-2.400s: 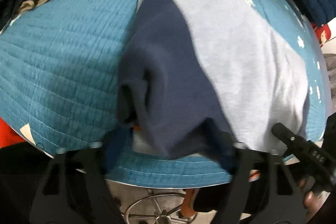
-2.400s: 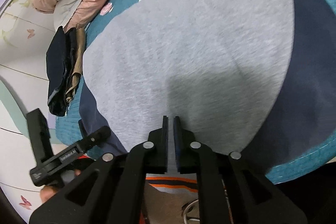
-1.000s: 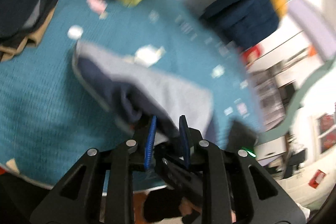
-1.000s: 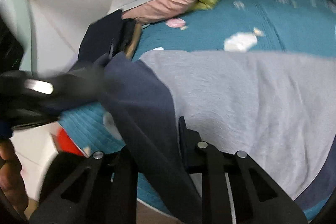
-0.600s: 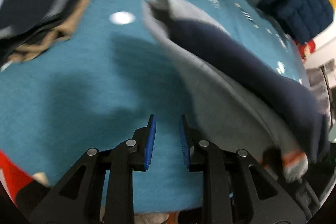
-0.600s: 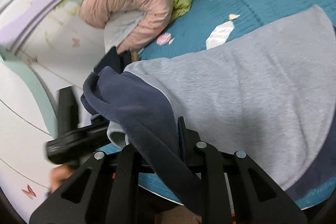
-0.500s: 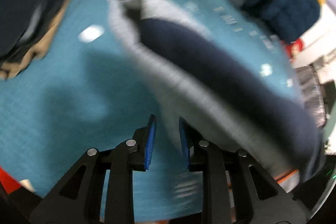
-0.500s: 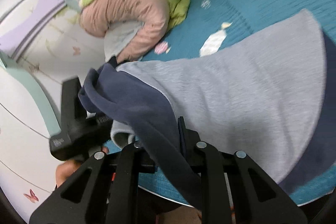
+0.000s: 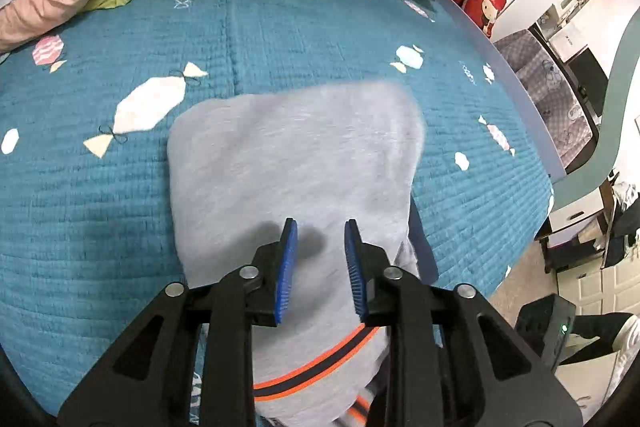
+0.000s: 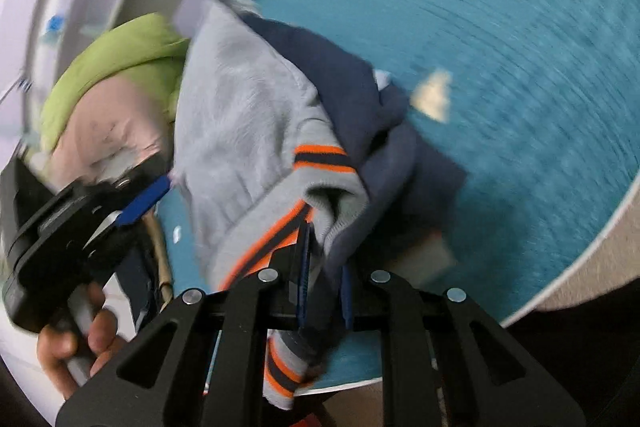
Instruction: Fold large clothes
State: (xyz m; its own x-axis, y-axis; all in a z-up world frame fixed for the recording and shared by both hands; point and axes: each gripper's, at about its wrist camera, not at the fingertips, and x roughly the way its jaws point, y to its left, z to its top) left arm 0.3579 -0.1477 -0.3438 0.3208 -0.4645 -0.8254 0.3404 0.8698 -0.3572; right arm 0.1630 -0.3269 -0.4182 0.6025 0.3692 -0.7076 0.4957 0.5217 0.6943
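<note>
In the left wrist view, the left gripper (image 9: 321,267) is opening, nothing between its blue pads, above the folded grey and navy fleece sweatshirt (image 9: 292,163) lying mid-frame on the teal quilted bedspread (image 9: 100,211), while in the right wrist view the right gripper (image 10: 323,287) is clamping the sweatshirt's orange-striped hem (image 10: 280,239) at lower centre, seemingly to carry the fold across.

The left gripper (image 9: 321,251) pointed steeply down, its jaws opening, and the blue pads (image 9: 289,259) stood apart with nothing pinched between them. In the right wrist view it showed at nine o'clock, a bare hand (image 10: 76,343) wrapped round its handle at about eight. The right gripper (image 10: 324,279) angled down too, jaws nearly together and clamped on a fold of cloth. Its own hand stayed out of sight behind the camera.
</note>
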